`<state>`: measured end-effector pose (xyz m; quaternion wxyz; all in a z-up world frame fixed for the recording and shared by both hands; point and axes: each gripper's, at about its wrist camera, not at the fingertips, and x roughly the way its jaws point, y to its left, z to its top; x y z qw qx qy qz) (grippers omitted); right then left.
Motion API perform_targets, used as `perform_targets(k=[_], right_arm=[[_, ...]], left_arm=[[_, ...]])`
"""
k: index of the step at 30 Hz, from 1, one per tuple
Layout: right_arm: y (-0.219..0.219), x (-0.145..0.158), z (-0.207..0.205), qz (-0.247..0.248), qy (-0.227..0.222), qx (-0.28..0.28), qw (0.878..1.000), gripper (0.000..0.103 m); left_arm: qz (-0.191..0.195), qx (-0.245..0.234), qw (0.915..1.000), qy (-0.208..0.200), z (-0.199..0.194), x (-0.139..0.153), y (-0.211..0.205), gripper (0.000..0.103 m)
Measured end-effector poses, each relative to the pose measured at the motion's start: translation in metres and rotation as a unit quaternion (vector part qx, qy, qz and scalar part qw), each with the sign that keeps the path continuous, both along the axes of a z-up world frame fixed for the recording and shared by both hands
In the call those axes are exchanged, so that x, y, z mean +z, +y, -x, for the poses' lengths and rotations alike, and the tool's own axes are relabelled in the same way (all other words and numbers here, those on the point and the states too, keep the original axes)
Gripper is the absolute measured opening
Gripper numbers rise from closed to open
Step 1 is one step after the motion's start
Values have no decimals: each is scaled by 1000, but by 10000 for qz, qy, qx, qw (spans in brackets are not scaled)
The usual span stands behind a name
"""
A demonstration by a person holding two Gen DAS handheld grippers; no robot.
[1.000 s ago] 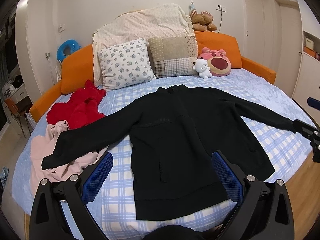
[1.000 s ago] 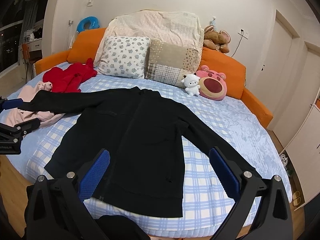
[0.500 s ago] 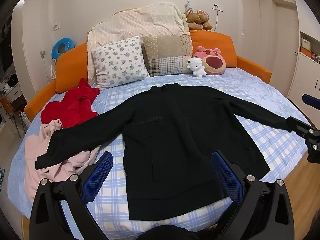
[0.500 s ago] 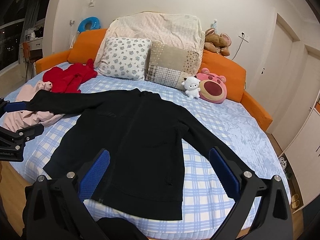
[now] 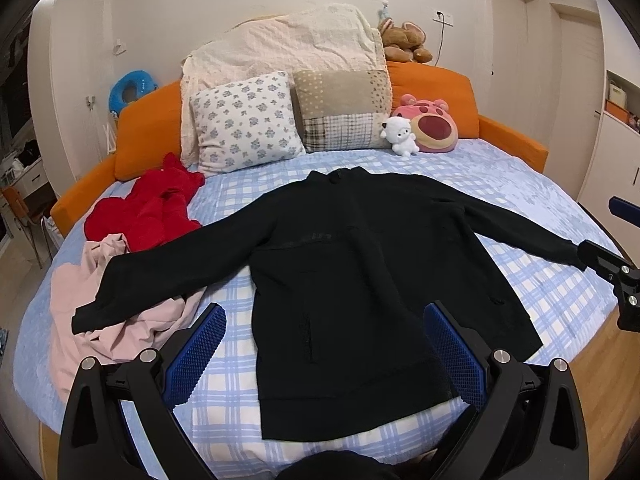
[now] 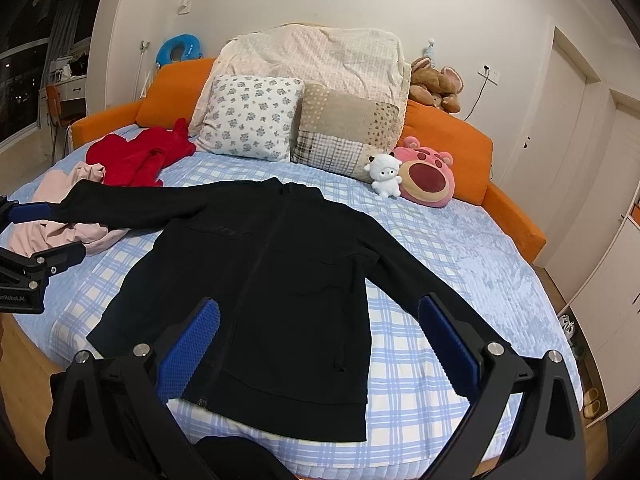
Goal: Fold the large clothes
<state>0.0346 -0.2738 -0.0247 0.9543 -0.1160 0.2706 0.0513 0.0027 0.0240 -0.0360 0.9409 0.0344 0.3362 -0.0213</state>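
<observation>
On the bed point(image 5: 520, 184), black jacket point(image 5: 360, 272) spread beyond both wide-open grippers point(image 5: 326, 354) point(image 6: 318, 354).

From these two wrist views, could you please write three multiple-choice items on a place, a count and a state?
1. The black zip-up jacket's left sleeve lies over:
A. crumpled pink garment
B. floral pillow
C. orange headboard

2. Pillows leaning on the headboard:
A. one
B. two
C. four

3. The left gripper's jaws are:
A. open and empty
B. shut on a sleeve
C. shut on the hem

Answers: 1 A, the cuff rests on pink cloth. 2 B, floral and beige patchwork pillow. 3 A, blue pads stand wide apart.
</observation>
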Motion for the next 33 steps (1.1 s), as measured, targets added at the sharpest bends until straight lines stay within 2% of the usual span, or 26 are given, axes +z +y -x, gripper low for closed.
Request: perform_targets(k=[33], right_arm=[[2, 3, 1, -133, -106, 2, 9999, 98]], left_arm=[[52, 58, 9993, -372, 8, 17, 6, 100]])
